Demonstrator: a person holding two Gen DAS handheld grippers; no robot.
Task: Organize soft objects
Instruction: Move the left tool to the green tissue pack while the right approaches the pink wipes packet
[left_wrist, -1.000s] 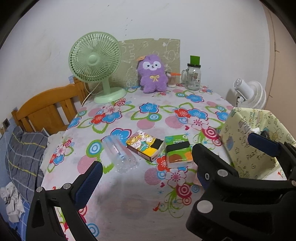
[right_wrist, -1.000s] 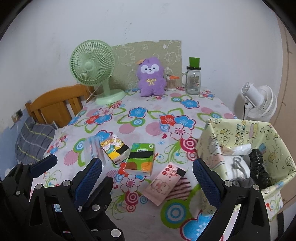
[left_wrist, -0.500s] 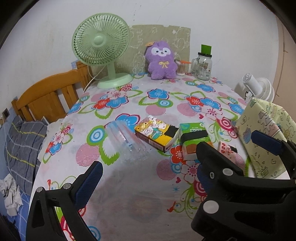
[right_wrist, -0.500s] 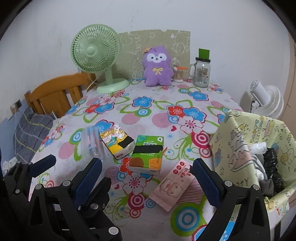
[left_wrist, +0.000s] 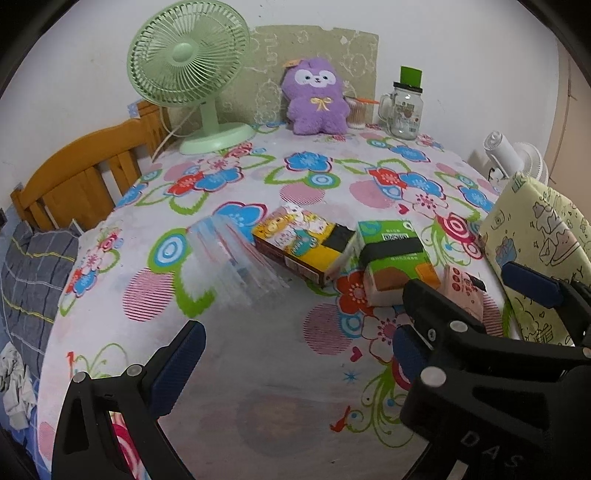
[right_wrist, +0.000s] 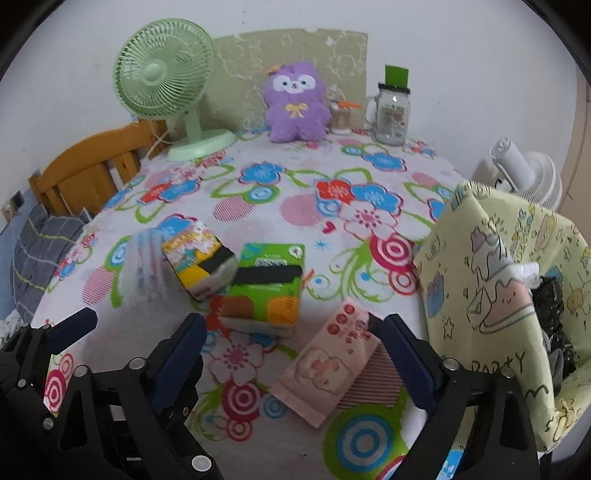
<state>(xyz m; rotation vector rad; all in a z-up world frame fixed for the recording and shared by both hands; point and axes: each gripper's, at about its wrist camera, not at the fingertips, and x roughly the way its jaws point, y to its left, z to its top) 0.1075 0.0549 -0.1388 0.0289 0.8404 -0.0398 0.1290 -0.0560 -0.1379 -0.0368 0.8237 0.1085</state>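
Several soft packs lie mid-table: a clear plastic pack (left_wrist: 236, 262) (right_wrist: 146, 266), a yellow tissue pack (left_wrist: 301, 245) (right_wrist: 197, 260), a green tissue pack (left_wrist: 393, 258) (right_wrist: 264, 284) and a pink tissue pack (right_wrist: 332, 363) (left_wrist: 463, 291). A purple plush toy (left_wrist: 316, 101) (right_wrist: 295, 105) sits upright at the far edge. My left gripper (left_wrist: 295, 363) is open and empty, just short of the packs. My right gripper (right_wrist: 291, 360) is open and empty, its jaws on either side of the pink pack, above it. A yellow fabric basket (right_wrist: 517, 295) (left_wrist: 535, 236) stands at the right.
A green desk fan (left_wrist: 192, 70) (right_wrist: 166, 85), a glass jar (left_wrist: 404, 110) (right_wrist: 391, 114) and a swab holder (right_wrist: 341, 116) stand along the far wall. A wooden chair (left_wrist: 85, 177) is at the left, a white fan (right_wrist: 524, 173) behind the basket.
Both grippers have moved forward and lower toward the packs, which now look larger and nearer. The right gripper now straddles the pink pack. Both stayed open.
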